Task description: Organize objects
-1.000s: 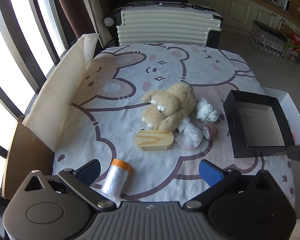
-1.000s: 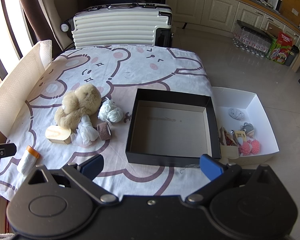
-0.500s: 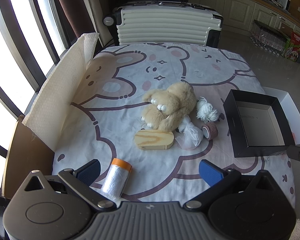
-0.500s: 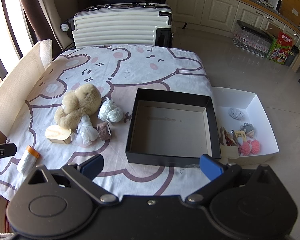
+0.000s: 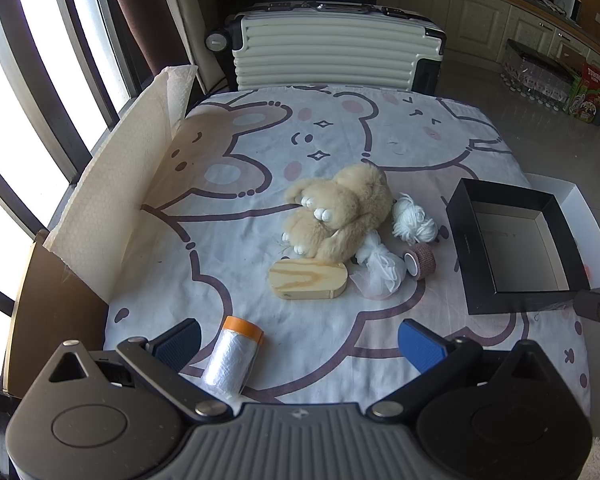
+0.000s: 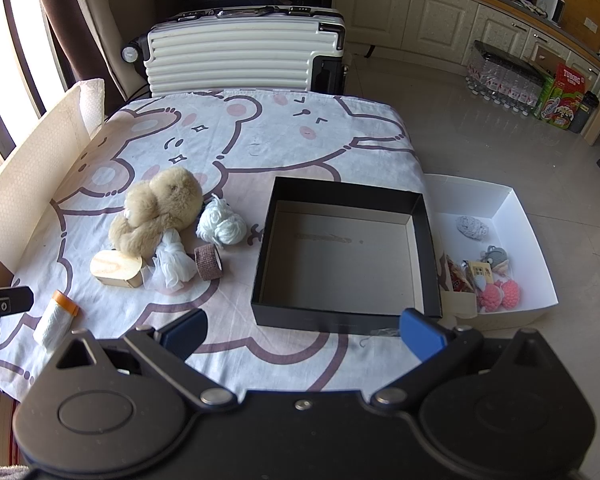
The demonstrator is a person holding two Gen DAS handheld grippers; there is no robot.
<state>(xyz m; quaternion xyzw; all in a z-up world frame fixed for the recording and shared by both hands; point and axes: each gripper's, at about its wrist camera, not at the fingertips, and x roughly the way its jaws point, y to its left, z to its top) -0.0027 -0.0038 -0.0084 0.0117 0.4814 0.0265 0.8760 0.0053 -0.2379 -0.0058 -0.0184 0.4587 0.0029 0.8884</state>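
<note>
A tan plush toy (image 5: 340, 212) (image 6: 158, 210) lies mid-table with a white yarn ball (image 5: 414, 220) (image 6: 222, 224), a white mesh pouch (image 5: 380, 270) (image 6: 170, 264), a brown tape roll (image 5: 422, 266) (image 6: 208, 262) and a wooden block (image 5: 308, 280) (image 6: 116, 268) beside it. A clear film roll with an orange cap (image 5: 234, 354) (image 6: 56, 320) lies near the front edge. An empty black box (image 5: 516, 248) (image 6: 344, 252) sits at the right. My left gripper (image 5: 298, 342) is open above the front edge, the film roll between its fingers. My right gripper (image 6: 302, 332) is open in front of the black box.
A white tray (image 6: 528, 248) holding small knitted items stands right of the black box, off the table edge. A white suitcase (image 5: 336, 52) stands behind the table. A white padded board (image 5: 112, 184) lines the table's left side. Windows are at the left.
</note>
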